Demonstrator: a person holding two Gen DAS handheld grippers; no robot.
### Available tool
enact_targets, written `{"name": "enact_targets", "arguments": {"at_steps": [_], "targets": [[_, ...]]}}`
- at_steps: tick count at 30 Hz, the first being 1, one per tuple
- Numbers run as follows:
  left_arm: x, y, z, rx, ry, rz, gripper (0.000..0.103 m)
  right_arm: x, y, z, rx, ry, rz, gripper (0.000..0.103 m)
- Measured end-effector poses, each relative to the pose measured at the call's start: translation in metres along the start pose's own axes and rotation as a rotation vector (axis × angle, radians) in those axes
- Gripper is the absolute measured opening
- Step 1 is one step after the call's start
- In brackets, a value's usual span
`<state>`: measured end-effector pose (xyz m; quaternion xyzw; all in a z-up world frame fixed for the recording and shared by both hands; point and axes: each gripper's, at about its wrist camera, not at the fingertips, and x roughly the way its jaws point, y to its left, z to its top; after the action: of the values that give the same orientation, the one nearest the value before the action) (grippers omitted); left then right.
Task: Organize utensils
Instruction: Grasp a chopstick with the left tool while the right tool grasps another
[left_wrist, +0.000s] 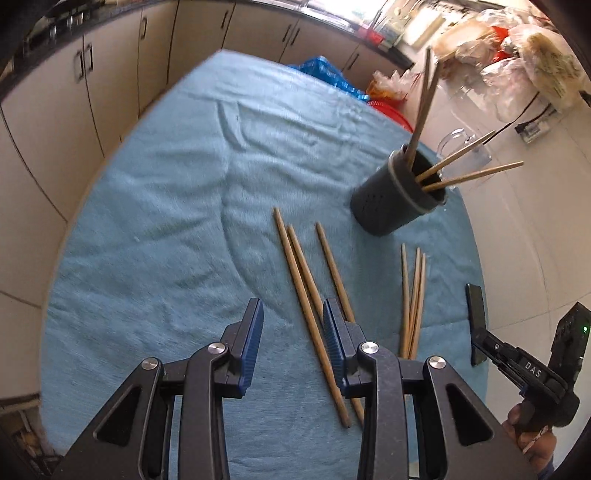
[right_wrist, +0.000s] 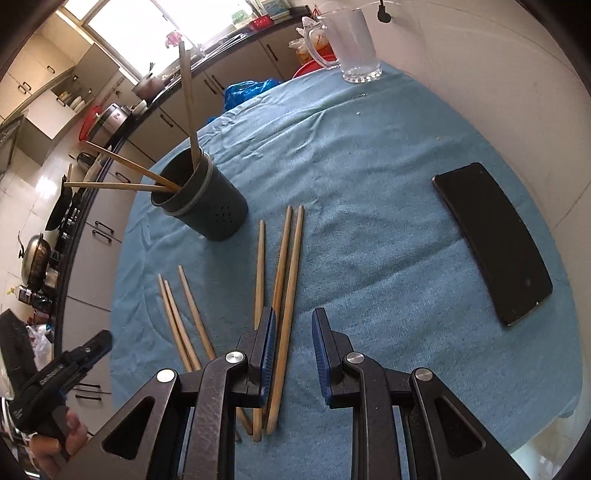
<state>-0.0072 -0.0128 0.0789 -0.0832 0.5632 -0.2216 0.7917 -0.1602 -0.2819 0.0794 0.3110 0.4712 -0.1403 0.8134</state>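
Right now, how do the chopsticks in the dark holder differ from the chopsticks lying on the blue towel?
The chopsticks in the holder stand propped and lean out over the rim of the dark holder; the loose chopsticks lie flat on the blue towel. The chopsticks in the holder fan apart, while the loose ones lie in two roughly parallel clusters. Two in the holder look grey; the loose ones are all tan. All are slender, tapered sticks.

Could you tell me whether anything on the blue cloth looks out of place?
Yes: a black phone lies flat among the utensils. Six loose chopsticks lie scattered on the blue cloth beside the dark holder, which already has four leaning in it.
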Motion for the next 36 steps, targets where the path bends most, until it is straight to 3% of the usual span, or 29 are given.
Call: {"name": "enact_targets", "arguments": {"at_steps": [3,8,17,29,36], "targets": [[0.018,-0.002,0.000,-0.023,0.028,-0.011,0.032,0.001,0.000,0.003,-0.004,0.007,-0.003,0.022],[0.046,-0.010,0.009,-0.006,0.063,0.043,0.032,0.006,0.000,0.005,-0.016,0.016,0.000,0.022],[0.080,-0.014,0.014,0.004,0.108,0.111,0.014,-0.002,-0.026,0.013,0.002,-0.001,-0.036,0.022],[0.083,-0.017,0.030,0.079,0.083,0.207,0.007,0.034,-0.022,0.038,0.025,0.092,-0.009,0.022],[0.074,-0.002,0.020,0.066,0.099,0.168,0.007,0.078,-0.002,0.059,-0.005,0.154,-0.037,0.022]]}}
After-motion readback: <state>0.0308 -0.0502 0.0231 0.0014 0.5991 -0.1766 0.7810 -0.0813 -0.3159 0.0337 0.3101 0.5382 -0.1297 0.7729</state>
